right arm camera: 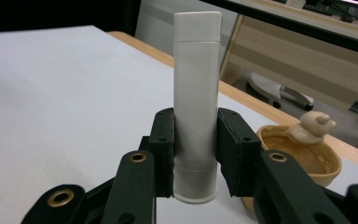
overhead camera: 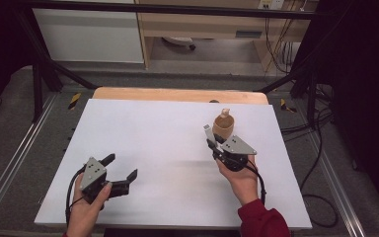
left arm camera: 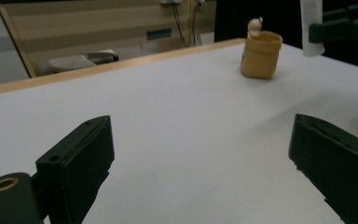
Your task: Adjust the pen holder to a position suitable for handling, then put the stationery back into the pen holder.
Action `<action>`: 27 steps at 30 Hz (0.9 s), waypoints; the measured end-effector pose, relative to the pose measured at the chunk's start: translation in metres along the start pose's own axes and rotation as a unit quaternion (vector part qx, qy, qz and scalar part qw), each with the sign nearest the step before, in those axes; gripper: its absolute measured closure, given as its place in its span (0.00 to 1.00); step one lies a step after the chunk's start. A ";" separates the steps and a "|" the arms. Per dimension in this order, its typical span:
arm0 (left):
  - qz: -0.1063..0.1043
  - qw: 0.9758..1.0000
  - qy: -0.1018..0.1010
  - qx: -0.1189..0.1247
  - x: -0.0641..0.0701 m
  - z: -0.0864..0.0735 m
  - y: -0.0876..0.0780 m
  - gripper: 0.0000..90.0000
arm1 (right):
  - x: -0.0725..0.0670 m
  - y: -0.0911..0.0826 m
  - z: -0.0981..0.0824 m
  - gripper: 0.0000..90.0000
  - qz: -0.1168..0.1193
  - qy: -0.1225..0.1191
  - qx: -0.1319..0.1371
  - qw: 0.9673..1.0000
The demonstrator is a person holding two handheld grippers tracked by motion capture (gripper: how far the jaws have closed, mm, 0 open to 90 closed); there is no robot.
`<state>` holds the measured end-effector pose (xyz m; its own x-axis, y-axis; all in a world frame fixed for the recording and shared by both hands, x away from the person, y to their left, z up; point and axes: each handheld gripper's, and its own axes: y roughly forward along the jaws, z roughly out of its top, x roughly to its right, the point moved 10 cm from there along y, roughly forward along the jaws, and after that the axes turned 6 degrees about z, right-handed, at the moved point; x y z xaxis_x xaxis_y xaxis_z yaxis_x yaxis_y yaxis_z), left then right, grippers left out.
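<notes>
Between the right claw's (right arm camera: 195, 154) pads stands a white tube (right arm camera: 196, 93), clamped

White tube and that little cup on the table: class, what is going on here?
A person works at a white table with a hand-held gripper in each hand. The right hand-held gripper is shut on a white tube, held beside a tan cup with a small duck-like figure on its rim. The left hand-held gripper is open and holds nothing, well away from the cup.
</notes>
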<state>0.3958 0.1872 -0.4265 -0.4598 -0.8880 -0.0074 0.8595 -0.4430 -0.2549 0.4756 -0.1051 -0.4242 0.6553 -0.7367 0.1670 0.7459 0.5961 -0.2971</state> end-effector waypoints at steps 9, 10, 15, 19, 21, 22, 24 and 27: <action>0.013 0.999 -0.037 0.019 -0.030 0.002 -0.013 0.08 | 0.011 -0.008 0.009 0.76 -0.005 0.046 0.028 0.999; 0.014 0.999 -0.038 0.019 -0.031 0.001 -0.013 0.08 | 0.013 -0.009 0.010 0.76 -0.005 0.053 0.031 0.998; 0.011 0.999 -0.035 0.011 -0.028 -0.002 -0.010 0.08 | 0.029 -0.007 0.019 0.76 -0.015 0.079 0.038 0.996; 0.013 0.999 -0.034 -0.008 -0.028 -0.010 -0.005 0.08 | 0.044 -0.002 0.024 0.76 -0.019 0.101 0.039 0.994; 0.014 0.999 -0.035 -0.012 -0.028 -0.011 -0.004 0.08 | 0.051 0.001 0.027 0.76 -0.021 0.108 0.038 0.993; 0.015 0.999 -0.034 -0.013 -0.028 -0.011 -0.004 0.08 | 0.055 0.003 0.029 0.76 -0.023 0.110 0.038 0.993; 0.016 0.999 -0.032 -0.014 -0.028 -0.012 -0.003 0.08 | 0.061 0.005 0.033 0.76 -0.025 0.114 0.039 0.992; 0.019 0.999 -0.031 -0.018 -0.029 -0.013 -0.003 0.08 | 0.072 0.009 0.036 0.76 -0.035 0.119 0.040 0.992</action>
<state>0.4037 0.2154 -0.4385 -0.4122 -0.9101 0.0419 0.8666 -0.4058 -0.2904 0.5335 -0.1414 -0.3805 0.5621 -0.8259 -0.0442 0.8018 0.5573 -0.2158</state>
